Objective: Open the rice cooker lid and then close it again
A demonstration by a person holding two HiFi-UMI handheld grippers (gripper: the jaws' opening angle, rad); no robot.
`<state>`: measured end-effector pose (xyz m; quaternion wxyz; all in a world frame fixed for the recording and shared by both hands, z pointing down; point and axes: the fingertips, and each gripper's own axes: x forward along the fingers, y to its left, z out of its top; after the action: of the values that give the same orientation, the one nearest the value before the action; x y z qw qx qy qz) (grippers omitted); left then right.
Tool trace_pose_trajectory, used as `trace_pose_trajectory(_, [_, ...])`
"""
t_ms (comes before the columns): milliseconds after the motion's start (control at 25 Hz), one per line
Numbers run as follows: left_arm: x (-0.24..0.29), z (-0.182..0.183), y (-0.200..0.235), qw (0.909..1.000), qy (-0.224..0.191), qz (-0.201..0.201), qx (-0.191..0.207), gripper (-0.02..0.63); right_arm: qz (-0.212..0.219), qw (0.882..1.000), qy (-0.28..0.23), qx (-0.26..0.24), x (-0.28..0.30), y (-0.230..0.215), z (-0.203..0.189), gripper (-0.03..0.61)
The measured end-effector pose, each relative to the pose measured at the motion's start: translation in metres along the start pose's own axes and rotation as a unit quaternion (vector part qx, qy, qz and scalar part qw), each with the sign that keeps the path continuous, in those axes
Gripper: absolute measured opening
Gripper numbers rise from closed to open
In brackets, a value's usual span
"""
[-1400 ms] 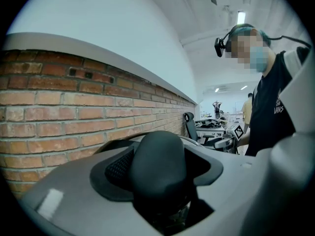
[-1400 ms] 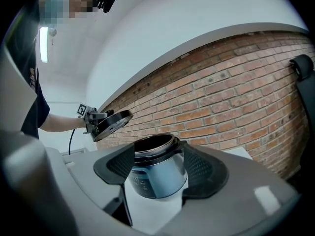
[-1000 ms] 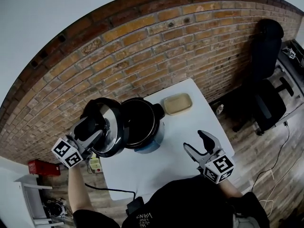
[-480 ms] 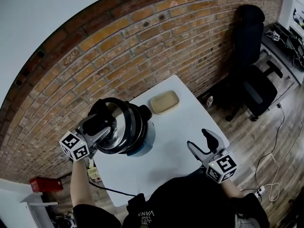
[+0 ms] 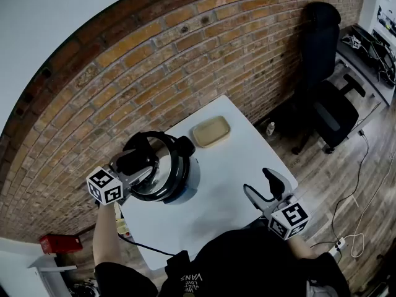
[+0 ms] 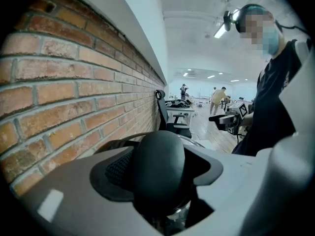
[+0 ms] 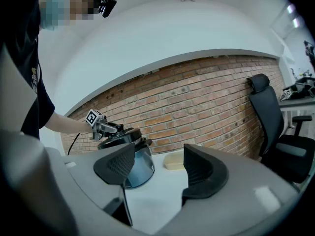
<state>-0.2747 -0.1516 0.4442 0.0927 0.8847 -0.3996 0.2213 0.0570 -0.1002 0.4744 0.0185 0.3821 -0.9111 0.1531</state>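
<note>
The rice cooker [image 5: 179, 181], blue-grey with a black rim, stands at the back left of the white table [image 5: 229, 184]. Its steel lid [image 5: 159, 166] lies down over the pot, and I cannot tell if it is fully seated. My left gripper [image 5: 145, 166] is shut on the lid's black knob [image 6: 157, 166], which fills the space between the jaws of the left gripper [image 6: 157, 173]. My right gripper [image 5: 258, 183] hangs open over the table's front right, holding nothing. In the right gripper view the cooker [image 7: 133, 168] shows beyond the open right gripper [image 7: 157, 166].
A shallow beige container [image 5: 211, 132] sits at the table's far edge by the brick wall [image 5: 185, 54]. A black office chair [image 5: 328, 98] stands to the right. A power strip [image 5: 122, 223] and a red box [image 5: 60, 244] lie on the floor at left.
The lid, open and tilted to the left a second ago, has swung down over the pot with my left gripper holding it. The right gripper has barely moved.
</note>
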Motion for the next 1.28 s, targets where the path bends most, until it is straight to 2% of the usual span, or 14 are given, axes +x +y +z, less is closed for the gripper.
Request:
trace_pose_trajectory(360, [0.010, -0.002, -0.002, 0.9998, 0.015, -0.013, 0.004, 0.310, -0.009, 1.000, 0.002, 0.010, 0.000, -0.004, 0.000, 0.317])
trace_pose_trajectory(960, [0.013, -0.003, -0.001, 0.9994, 0.024, -0.023, 0.005, 0.309, 0.020, 1.000, 0.007, 0.013, 0.016, 0.011, -0.008, 0.317])
trace_pose_trajectory(1280, [0.012, -0.003, -0.007, 0.9986, 0.027, -0.038, 0.024, 0.308, 0.015, 1.000, 0.016, 0.006, 0.017, 0.008, -0.009, 0.316])
